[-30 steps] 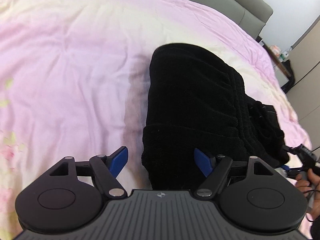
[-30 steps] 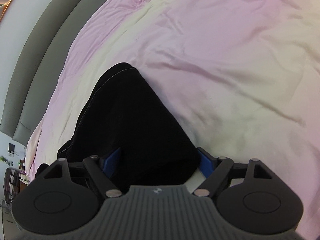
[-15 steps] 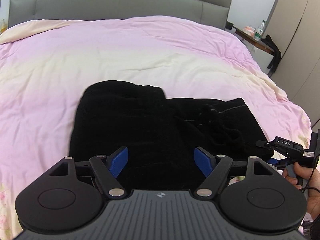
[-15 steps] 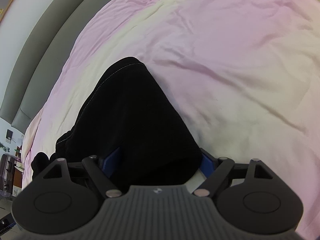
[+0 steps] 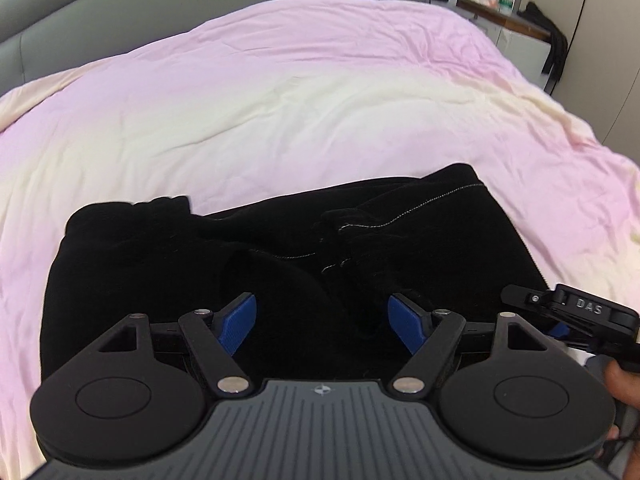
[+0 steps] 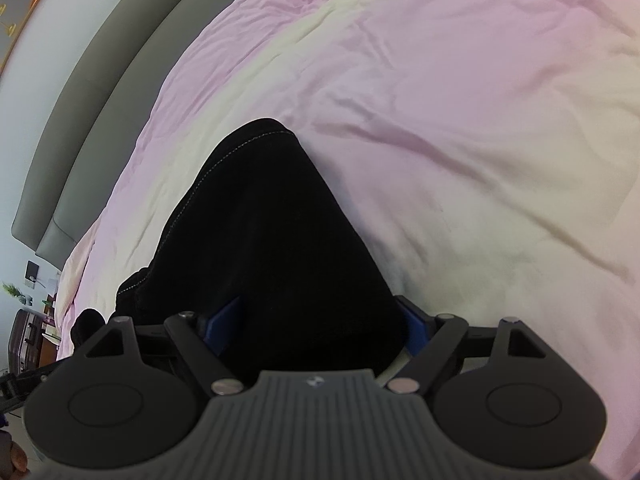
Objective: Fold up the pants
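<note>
Black fabric, the pants (image 5: 280, 264), lies in a folded bundle on the near part of the bed (image 5: 280, 112), its pale stitching lines running across the top layer and a bunched end at the left of the left wrist view. Over this bundle hovers the left claw (image 5: 322, 322), pointing forward and slightly down toward the headboard (image 5: 192, 12); its blue fingers (image 5: 238, 322) stand spread wide with only dark cloth seen between and below them, and whether they touch the cloth cannot be told. At the right edge of the same view the right claw (image 5: 552, 320) reaches in low from the side at the edge of the pants, with part of the person's hand (image 5: 622, 384) behind it. From the right wrist view the right claw (image 6: 316, 330) is level with the bed and has a thick fold of the pants (image 6: 272, 248) filling the gap between its blue fingers (image 6: 222, 326), which are partly spread around the cloth; whether they press on it cannot be told. Beyond the pants the pink and cream bedcover (image 6: 460, 128) stretches away in soft creases to the grey padded headboard, and a bedside stand (image 5: 504, 20) with bottles sits at the far right corner.
</note>
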Motion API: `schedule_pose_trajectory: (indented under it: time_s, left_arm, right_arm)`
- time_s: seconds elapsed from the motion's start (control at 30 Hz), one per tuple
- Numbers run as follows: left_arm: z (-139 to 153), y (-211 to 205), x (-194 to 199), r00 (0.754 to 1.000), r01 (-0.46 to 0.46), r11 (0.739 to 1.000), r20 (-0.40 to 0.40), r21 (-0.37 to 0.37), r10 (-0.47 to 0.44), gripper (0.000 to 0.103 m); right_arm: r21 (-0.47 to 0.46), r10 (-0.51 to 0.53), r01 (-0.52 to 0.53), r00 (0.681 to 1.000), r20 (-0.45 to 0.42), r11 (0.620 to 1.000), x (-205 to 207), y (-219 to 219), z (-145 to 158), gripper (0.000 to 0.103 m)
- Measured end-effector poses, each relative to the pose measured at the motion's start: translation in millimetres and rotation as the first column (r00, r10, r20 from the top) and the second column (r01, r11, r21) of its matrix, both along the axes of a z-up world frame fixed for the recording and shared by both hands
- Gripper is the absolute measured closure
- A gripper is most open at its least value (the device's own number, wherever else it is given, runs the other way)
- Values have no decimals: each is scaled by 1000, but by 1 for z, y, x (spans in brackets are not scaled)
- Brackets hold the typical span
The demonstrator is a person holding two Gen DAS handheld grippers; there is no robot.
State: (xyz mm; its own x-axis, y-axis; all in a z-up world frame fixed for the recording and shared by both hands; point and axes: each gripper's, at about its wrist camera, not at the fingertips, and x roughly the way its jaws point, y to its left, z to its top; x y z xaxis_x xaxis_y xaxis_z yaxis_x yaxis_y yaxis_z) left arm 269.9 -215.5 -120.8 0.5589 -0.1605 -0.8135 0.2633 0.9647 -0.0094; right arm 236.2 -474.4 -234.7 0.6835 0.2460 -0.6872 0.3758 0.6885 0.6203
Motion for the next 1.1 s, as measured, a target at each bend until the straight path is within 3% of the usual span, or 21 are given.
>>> schedule_pose_trajectory:
  time_s: [0.23, 0.33, 0.4, 0.47, 0.53, 0.67, 0.8, 1.0, 1.1]
  left_arm:
    - [-20, -32, 11, 999, 29, 999, 15, 38, -30, 14]
    - [-32, -37, 17, 1000, 21, 996, -21, 88, -19, 11]
    - [-40, -34, 19, 998, 8, 997, -59, 82, -3, 10]
    - [-44, -29, 18, 998, -1, 998, -69, 68, 5, 8]
    - [-46, -26, 17, 998, 1, 998, -69, 64, 3, 7]
    - [-44, -24, 17, 997, 1, 998, -72, 56, 3, 7]
    - [-44, -20, 15, 998, 1, 999, -70, 43, 2, 7]
    - [-41, -6, 18, 997, 6, 1000, -81, -22, -7, 7]
    - [-26, 19, 15, 995, -17, 994, -97, -111, 6, 21]
  right_arm:
    - [13, -8, 8, 1000, 13, 1000, 1, -2, -2, 25]
    - [17, -11, 11, 1000, 16, 1000, 2, -2, -2, 27]
    - [19, -10, 10, 1000, 18, 1000, 2, -2, -2, 33]
    - [28, -7, 6, 1000, 26, 1000, 1, -4, -2, 51]
    - [34, -6, 4, 999, 39, 999, 0, -5, 1, 59]
    - [-29, 8, -5, 997, 76, 1000, 1, 7, 20, 73]
    - [-74, 10, 1, 990, 143, 997, -1, 22, 48, 78]
    - [-223, 69, -18, 973, 222, 975, -9, 53, 78, 80]
    - [-253, 91, -20, 959, 268, 967, -12, 63, 89, 80]
